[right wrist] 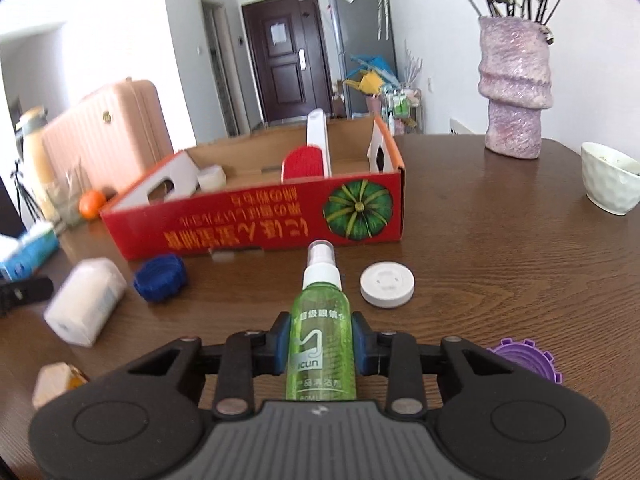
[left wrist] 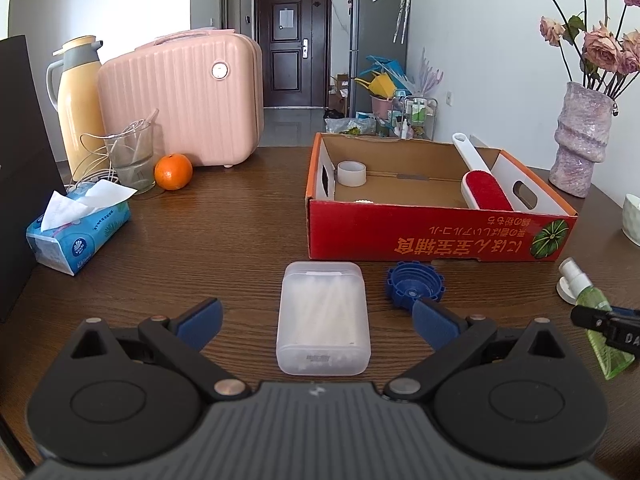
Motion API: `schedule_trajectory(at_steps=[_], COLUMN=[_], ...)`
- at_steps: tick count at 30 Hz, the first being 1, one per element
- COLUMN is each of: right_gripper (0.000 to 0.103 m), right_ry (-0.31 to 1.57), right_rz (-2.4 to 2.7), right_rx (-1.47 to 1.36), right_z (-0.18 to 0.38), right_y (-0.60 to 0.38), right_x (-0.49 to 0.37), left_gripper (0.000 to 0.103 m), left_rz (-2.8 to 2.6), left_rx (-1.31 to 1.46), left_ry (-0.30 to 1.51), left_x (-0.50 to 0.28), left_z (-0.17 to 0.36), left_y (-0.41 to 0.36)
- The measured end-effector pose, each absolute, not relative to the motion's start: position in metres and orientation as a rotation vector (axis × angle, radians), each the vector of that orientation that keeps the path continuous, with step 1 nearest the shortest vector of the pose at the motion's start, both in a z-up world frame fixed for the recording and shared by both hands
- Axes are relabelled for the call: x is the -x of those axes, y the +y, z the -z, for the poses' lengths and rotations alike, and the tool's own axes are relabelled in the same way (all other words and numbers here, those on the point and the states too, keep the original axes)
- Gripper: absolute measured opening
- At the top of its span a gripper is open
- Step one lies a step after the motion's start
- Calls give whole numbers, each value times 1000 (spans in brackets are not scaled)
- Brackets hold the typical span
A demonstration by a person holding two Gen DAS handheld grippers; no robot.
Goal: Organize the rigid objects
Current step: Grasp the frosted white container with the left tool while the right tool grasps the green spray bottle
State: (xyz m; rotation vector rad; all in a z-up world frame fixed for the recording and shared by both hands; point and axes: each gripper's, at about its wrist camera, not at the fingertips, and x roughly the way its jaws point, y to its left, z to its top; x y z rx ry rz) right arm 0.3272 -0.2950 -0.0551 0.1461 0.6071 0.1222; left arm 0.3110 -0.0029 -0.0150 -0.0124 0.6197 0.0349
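The right tongs (right wrist: 320, 344) are clamped on the green spray bottle (right wrist: 320, 336), pads squeezing its body at mid-height, nozzle pointing toward the red box (right wrist: 256, 228). The bottle looks light, stiff and smooth, so the round plastic could slip or twist; a hold across the widest part of the body, as here, seems safest, not the thin white pump neck.

The left tongs (left wrist: 318, 318) are spread wide, with the translucent swab case (left wrist: 323, 320) lying on the tabletop (left wrist: 224, 232) between the pads, untouched. The case is probably light and rigid but slick, with a lid that might pop; its long flat sides suit the pads best.

A blue cap (left wrist: 416, 284) lies just beside it. The box already holds a tape roll (left wrist: 351, 173) and a lint brush (left wrist: 482, 180).
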Motion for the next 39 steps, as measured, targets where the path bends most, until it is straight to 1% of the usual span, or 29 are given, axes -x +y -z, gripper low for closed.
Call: schedule_trajectory(at_steps=[5, 11, 33, 36, 38, 39], right_gripper=[30, 30, 30, 30, 30, 30], right_ry=[517, 466, 470, 468, 469, 469], right_rz=[-119, -117, -104, -103, -104, -104], right_rx=[-183, -189, -187, -186, -182, -180], right_z=[42, 34, 37, 37, 37, 37], right_y=[-292, -287, -280, -279, -278, -278], right_x=[-314, -306, -308, -308, -308, -308], left_gripper=[103, 103, 103, 100, 96, 91], left_rz=[-51, -77, -66, -60, -61, -61], left_rx=[-2, -23, -72, -80, -70, -67], left_ry=[655, 718, 772, 771, 767, 766], left_x=[-320, -336, -369, -369, -369, -370], left_z=[21, 34, 59, 61, 61, 61], left_y=[3, 11, -8, -11, -10, -10])
